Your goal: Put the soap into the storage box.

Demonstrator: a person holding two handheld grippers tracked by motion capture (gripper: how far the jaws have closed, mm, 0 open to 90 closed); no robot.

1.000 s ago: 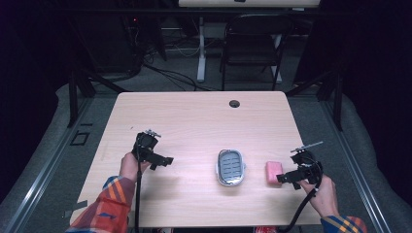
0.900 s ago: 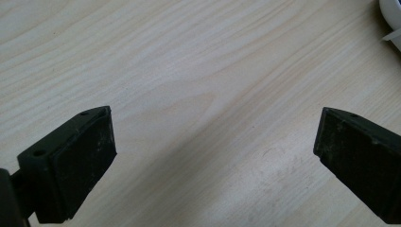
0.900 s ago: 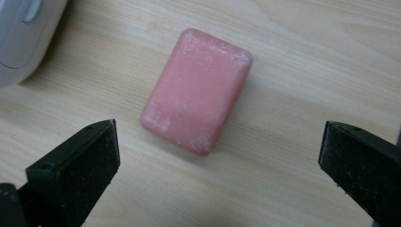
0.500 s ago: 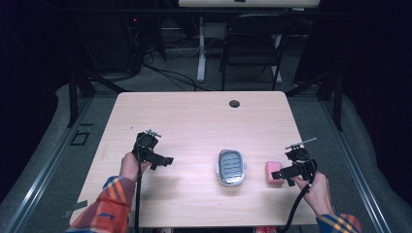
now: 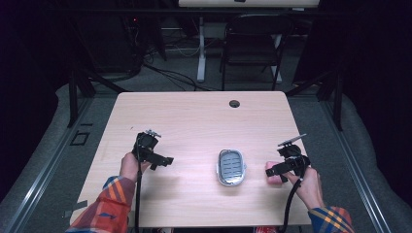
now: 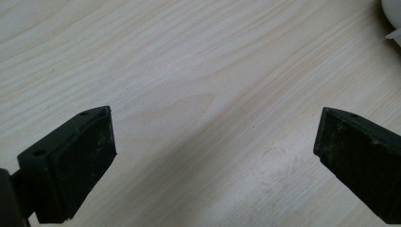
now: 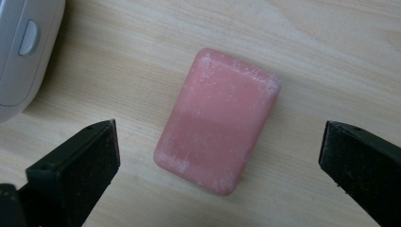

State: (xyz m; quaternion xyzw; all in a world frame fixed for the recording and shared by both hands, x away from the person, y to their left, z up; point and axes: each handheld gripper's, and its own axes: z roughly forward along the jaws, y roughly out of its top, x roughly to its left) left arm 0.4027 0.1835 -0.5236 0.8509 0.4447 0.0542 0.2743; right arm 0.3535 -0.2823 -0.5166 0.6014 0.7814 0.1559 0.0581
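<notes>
The pink soap bar (image 7: 217,120) lies flat on the bench (image 5: 194,116) beside the grey soap dish (image 5: 231,167), under the spread right tool (image 5: 277,169); likely firm, slick and light, best pinched across its long sides.

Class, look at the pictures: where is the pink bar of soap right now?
The pink soap lies flat on the table near its right front, just right of the grey soap dish, between the open jaws of the right tool.
</notes>
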